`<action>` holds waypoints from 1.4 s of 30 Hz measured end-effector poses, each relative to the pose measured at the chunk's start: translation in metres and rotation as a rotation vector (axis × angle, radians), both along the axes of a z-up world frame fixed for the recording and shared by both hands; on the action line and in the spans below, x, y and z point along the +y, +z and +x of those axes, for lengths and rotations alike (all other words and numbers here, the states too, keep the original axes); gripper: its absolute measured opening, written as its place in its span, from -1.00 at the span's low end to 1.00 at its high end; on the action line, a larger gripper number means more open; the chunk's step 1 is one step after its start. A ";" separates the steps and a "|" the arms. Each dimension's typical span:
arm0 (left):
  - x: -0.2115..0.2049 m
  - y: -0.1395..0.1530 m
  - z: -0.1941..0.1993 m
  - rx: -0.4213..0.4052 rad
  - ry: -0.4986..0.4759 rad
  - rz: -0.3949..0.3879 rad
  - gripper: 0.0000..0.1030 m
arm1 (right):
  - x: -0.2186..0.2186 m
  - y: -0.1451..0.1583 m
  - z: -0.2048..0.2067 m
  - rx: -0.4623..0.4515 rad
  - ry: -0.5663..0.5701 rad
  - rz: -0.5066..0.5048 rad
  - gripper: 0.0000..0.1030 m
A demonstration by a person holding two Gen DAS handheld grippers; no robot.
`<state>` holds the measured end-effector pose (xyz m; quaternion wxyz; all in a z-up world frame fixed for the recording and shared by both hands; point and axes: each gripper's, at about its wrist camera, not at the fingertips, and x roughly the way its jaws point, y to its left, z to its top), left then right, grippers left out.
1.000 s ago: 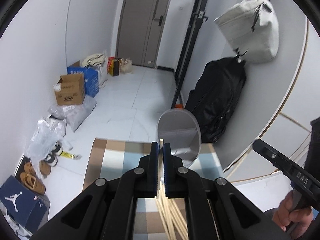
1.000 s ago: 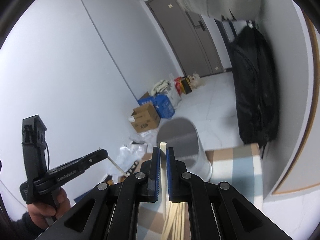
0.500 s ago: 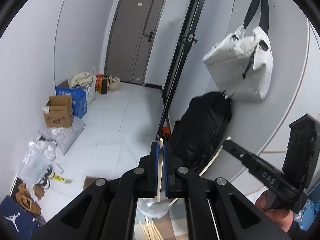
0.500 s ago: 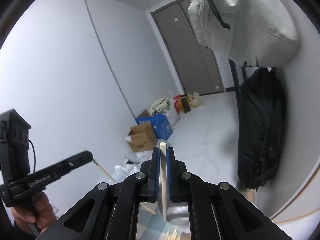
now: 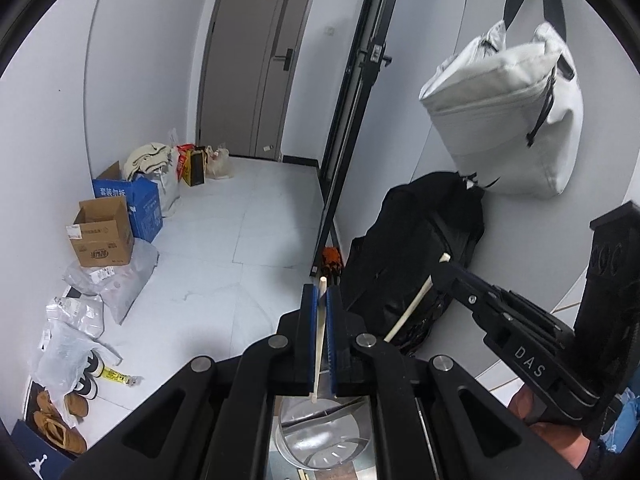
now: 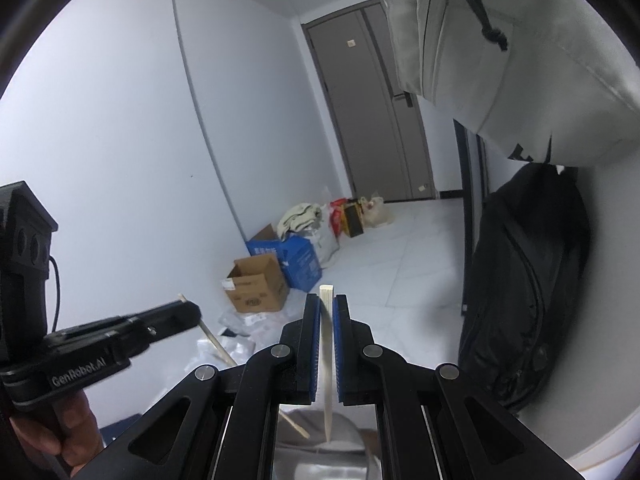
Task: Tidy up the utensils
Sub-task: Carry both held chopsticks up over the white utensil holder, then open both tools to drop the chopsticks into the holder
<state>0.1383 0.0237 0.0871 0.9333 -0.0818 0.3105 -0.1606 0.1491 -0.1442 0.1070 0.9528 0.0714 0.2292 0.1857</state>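
Observation:
In the left wrist view my left gripper (image 5: 320, 292) is shut on a pale wooden chopstick (image 5: 318, 344) that stands nearly upright between the blue pads. Its lower tip hangs over the rim of a shiny perforated metal utensil holder (image 5: 320, 444) at the bottom edge. My right gripper (image 5: 442, 268) reaches in from the right, shut on a second chopstick (image 5: 414, 304). In the right wrist view the right gripper (image 6: 327, 300) clamps that chopstick (image 6: 327, 360) above the holder (image 6: 320, 456). The left gripper (image 6: 190, 314) enters from the left with its chopstick (image 6: 218, 346) slanting down.
A black backpack (image 5: 404, 256) leans on the right wall under a hanging white bag (image 5: 508, 132). A cardboard box (image 5: 102, 234), a blue box (image 5: 136, 200), plastic bags and shoes (image 5: 60, 420) line the left wall. A person's hand (image 6: 60, 432) grips the left handle.
Both grippers have risen with their chopsticks. The checked tablecloth has dropped out of view and the metal holder now sits at the bottom edge. The two grippers have drawn closer together.

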 end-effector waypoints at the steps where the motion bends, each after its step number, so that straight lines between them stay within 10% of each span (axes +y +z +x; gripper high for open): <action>1: -0.001 -0.001 0.001 0.004 -0.002 0.002 -0.99 | 0.000 -0.003 -0.001 -0.002 0.000 0.001 -0.89; 20: -0.009 -0.037 0.023 0.127 -0.149 -0.087 -0.97 | 0.004 -0.059 0.012 0.070 0.078 0.007 -0.83; 28: -0.008 -0.042 0.020 0.158 -0.132 -0.079 -0.41 | -0.028 -0.073 0.001 0.144 0.047 0.121 -0.61; 42: 0.003 -0.032 -0.035 0.074 0.042 0.018 0.12 | -0.055 -0.065 -0.061 0.095 -0.016 0.166 0.37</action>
